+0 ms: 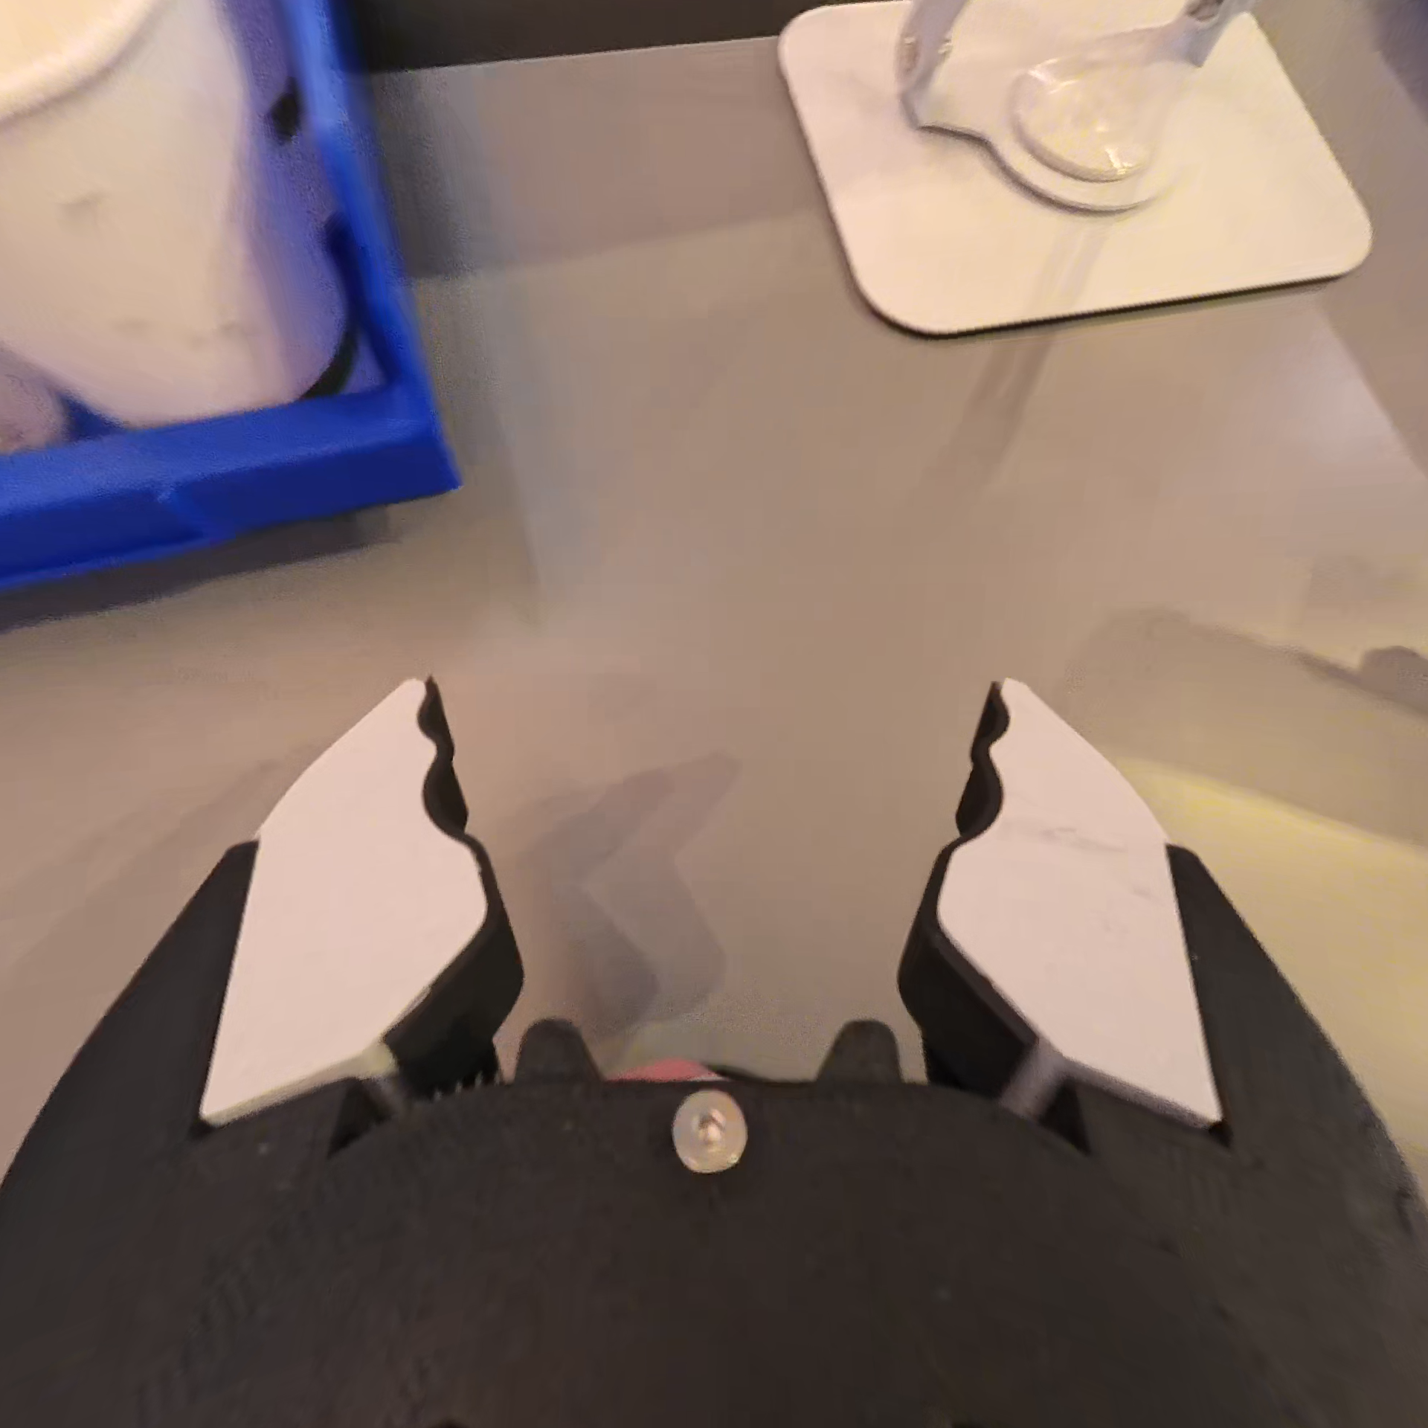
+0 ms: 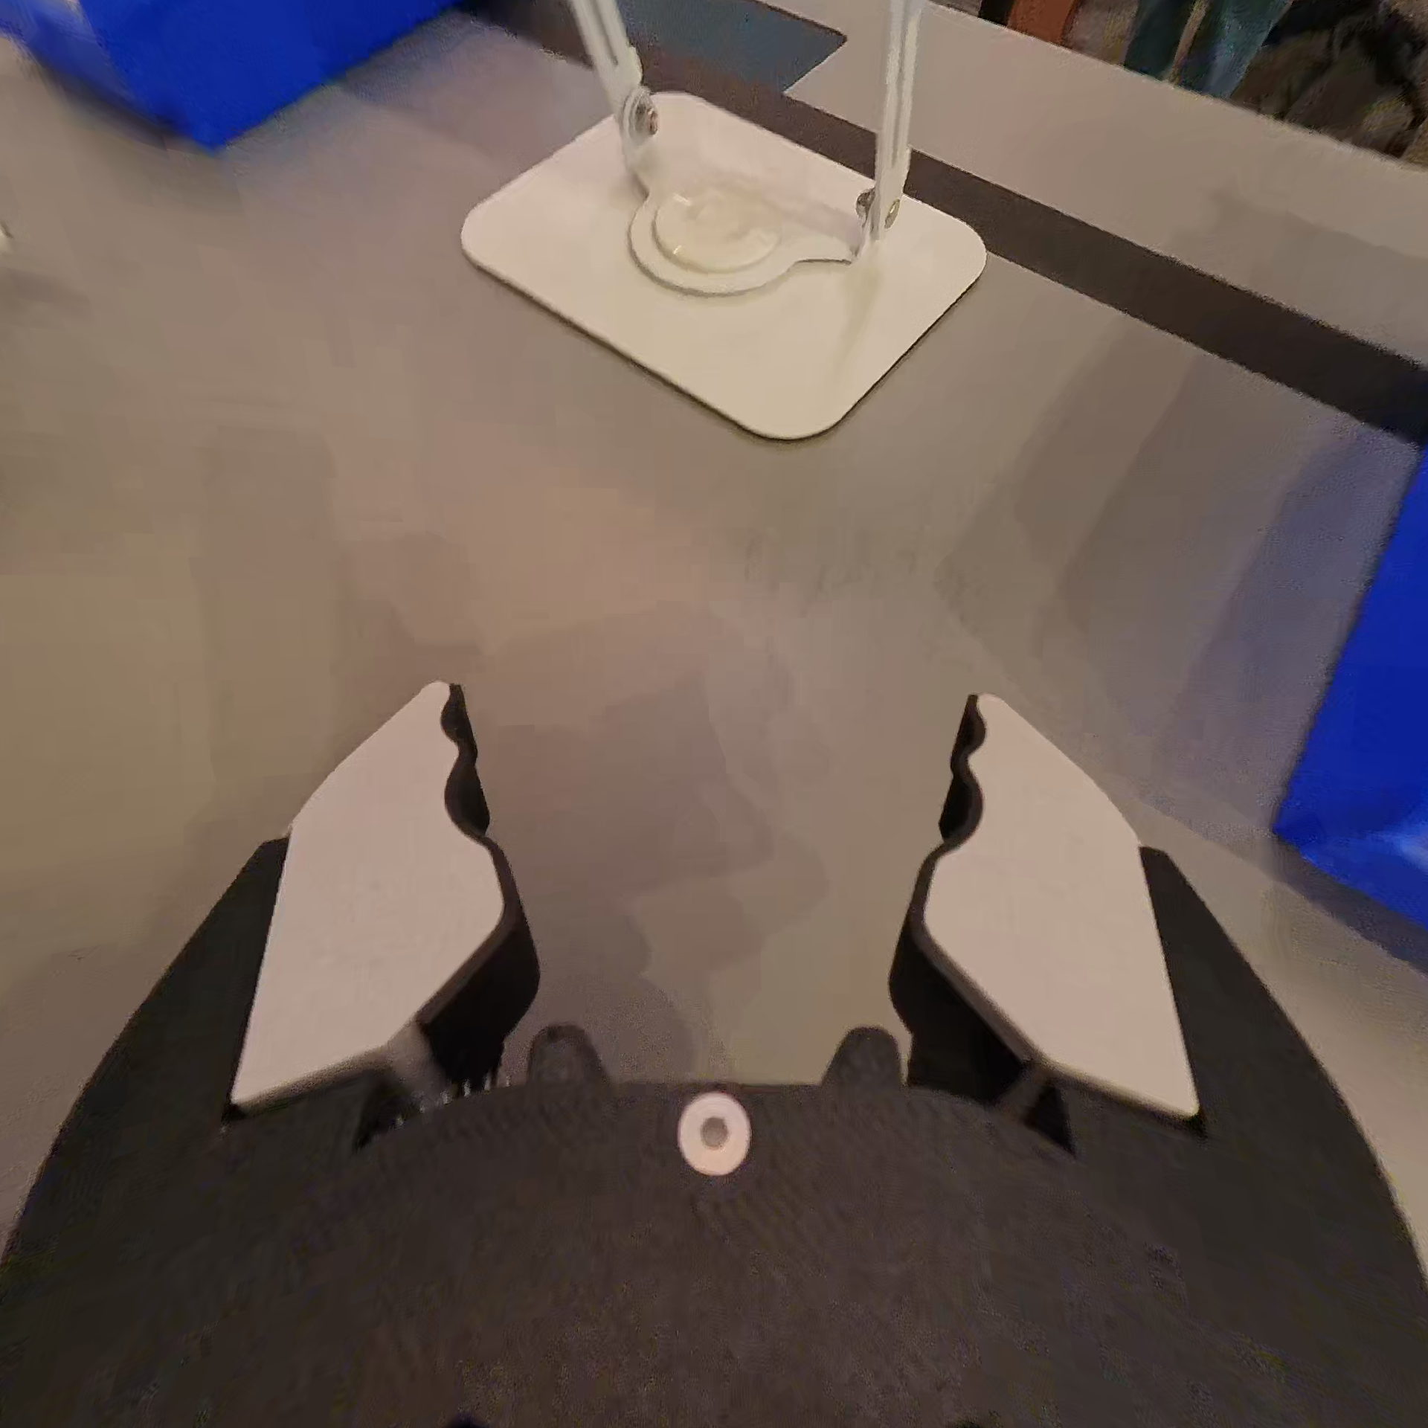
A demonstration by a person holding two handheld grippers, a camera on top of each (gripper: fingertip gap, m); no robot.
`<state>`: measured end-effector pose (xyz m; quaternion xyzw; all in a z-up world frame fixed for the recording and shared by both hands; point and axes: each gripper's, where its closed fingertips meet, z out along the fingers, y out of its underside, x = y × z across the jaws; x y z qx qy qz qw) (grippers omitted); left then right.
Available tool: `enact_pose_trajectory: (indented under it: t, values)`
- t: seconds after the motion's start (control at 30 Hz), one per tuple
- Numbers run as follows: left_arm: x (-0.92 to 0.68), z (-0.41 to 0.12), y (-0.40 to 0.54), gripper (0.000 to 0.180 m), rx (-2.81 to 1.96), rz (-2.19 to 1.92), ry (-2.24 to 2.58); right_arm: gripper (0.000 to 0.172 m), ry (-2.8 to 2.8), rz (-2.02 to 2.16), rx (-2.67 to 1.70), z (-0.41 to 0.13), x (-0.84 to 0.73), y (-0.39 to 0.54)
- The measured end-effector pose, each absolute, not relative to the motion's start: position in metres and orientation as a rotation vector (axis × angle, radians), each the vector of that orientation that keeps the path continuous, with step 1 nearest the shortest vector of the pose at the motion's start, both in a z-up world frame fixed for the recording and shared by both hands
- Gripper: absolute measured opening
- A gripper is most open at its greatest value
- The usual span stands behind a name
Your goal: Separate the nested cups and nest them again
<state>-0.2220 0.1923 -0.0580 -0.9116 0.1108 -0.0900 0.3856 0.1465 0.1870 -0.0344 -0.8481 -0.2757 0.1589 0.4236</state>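
On the grey tabletop (image 2: 541, 541) both grippers hover with nothing between their fingers: the left gripper (image 1: 715, 688) stands wide open over bare surface, and the right gripper (image 2: 715, 695) is just as wide and just as bare.

The cups look to be the white stack (image 1: 154, 209) standing in the blue bin (image 1: 371, 270) at the far left of the left wrist view. It is blurred, so I cannot tell how many are nested or where one rim ends and the next begins. It reads as tall, pale and smooth-walled, with a rolled lip at the top, probably light and easily crushed.

My guess is that the step in hand is the reach for that stack. To do it well, the left gripper should swing left and far toward the bin, come in above the bin wall, and close gently on the outer cup low on its side. The right gripper could then take the inner cup by its lip and pull straight up, not at a slant.

A white stand base (image 2: 726, 270) sits far centre, well apart from the bin; another blue bin (image 2: 1368, 734) shows at the right edge.
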Motion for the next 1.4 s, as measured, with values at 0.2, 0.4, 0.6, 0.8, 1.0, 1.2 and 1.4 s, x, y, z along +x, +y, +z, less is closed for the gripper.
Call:
enact_pose_trajectory:
  t: [0.2,0.4,0.6,0.8,1.0,1.2,1.4]
  values:
    - [-0.179,-0.081,0.223,0.126,-2.405,-0.253,0.454,0.124,-0.657,0.337,-2.362,-0.084,0.141,0.219]
    - [-0.159,-0.113,0.234,0.146,-2.482,-0.191,0.574,0.144,-0.722,0.257,-2.355,-0.11,0.131,0.238]
    - [-0.155,-0.113,0.236,0.146,-2.453,-0.185,0.546,0.146,-0.702,0.253,-2.344,-0.11,0.13,0.236]
    - [-0.157,-0.111,0.234,0.14,-2.436,-0.167,0.469,0.136,-0.662,0.24,-2.337,-0.108,0.133,0.234]
    - [-0.16,-0.108,0.234,0.123,-2.418,-0.151,0.417,0.144,-0.669,0.243,-2.351,-0.11,0.131,0.23]
    - [-0.163,-0.109,0.232,0.128,-2.419,-0.14,0.422,0.148,-0.68,0.249,-2.351,-0.11,0.13,0.229]
    - [-0.166,-0.107,0.234,0.117,-2.412,-0.148,0.403,0.148,-0.677,0.249,-2.351,-0.11,0.13,0.229]
